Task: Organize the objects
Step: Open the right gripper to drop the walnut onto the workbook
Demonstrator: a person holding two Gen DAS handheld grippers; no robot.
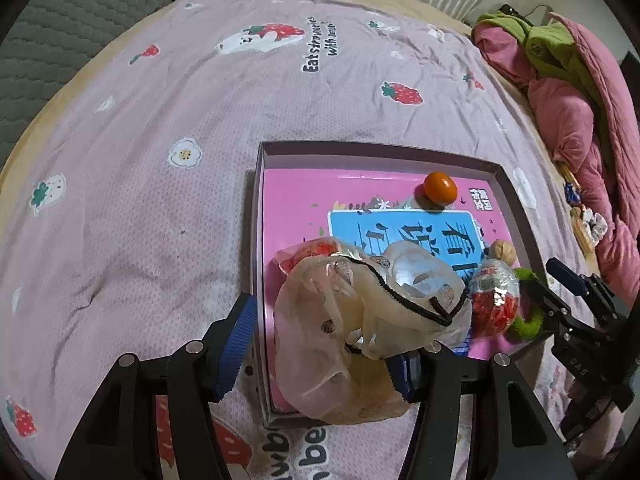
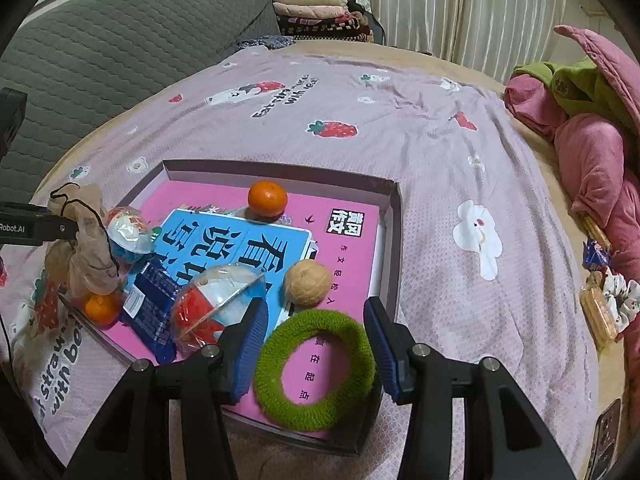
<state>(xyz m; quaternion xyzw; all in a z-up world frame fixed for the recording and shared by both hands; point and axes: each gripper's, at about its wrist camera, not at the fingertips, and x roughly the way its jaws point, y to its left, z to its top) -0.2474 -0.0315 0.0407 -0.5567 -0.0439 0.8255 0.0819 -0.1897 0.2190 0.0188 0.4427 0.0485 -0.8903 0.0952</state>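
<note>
Through the left wrist camera, the left gripper [image 1: 320,344] hangs over the near left corner of the shallow box [image 1: 376,152] on the bed [image 1: 160,160]. A crumpled translucent bag [image 1: 352,320] with a black drawstring sits between its blue-padded fingers [image 1: 238,344], which stand fairly wide; the right one touches the bag, the left one is clear of it, outside the box wall. Farther in lie a tangerine [image 1: 440,188], a walnut [image 1: 504,252] and a red-and-white wrapped egg [image 1: 494,300].

Through the right wrist camera, the right gripper [image 2: 316,344] has its fingers spread wide on either side of a green fuzzy ring [image 2: 316,368] lying flat in the box [image 2: 280,168]'s near corner, the left one close against its edge, nothing gripped. Just beyond sit the walnut [image 2: 308,282] and the egg [image 2: 212,300]; the tangerine [image 2: 267,199] rests near the far wall.
</note>
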